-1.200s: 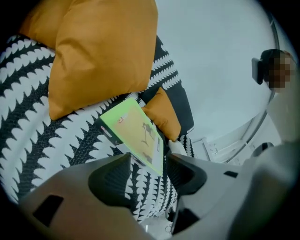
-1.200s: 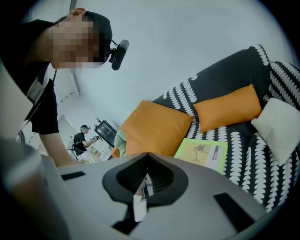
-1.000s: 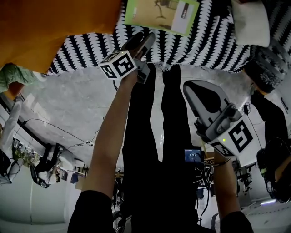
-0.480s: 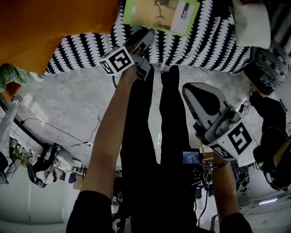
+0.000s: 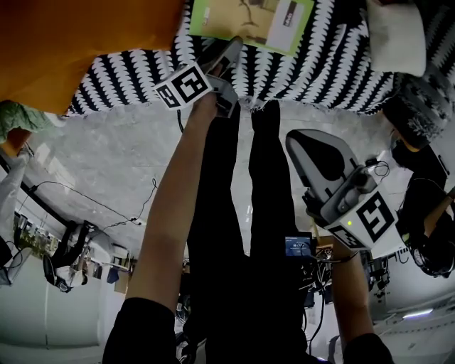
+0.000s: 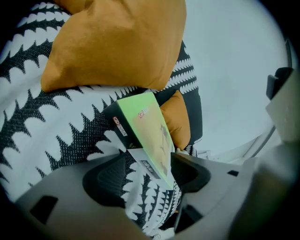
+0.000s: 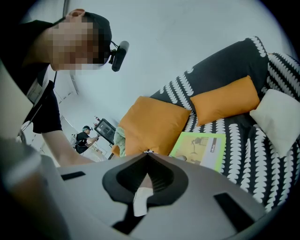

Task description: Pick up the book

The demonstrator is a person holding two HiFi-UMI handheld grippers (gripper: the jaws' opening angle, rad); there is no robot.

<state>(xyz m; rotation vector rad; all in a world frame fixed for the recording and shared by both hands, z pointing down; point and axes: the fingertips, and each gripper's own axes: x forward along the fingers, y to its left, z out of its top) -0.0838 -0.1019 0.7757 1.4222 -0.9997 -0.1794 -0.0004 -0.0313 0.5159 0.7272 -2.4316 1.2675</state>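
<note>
A sofa in a black-and-white toothed pattern fills the far side of the head view, above a grey floor. A big orange cushion lies on its left part. A second, smaller orange cushion leans against the backrest, and a white cushion lies to the right, apart from it. The person's legs, in black, stand in front of the sofa edge, between the two arms.

The book, with a light green cover and a white strip along one end, lies flat on the seat. It sits just right of the big cushion and below the smaller one.

The left hand-held gripper reaches over the sofa edge to the book's near end. Its jaws have just been opening and stand wide apart. The book's near corner lies between them, close against the right-hand pad in the left gripper view, with a clear gap to the other pad, so nothing is clamped.

The right hand-held gripper hangs over the floor, well short of the sofa. Its jaws are closed tip to tip, with nothing held.
</note>
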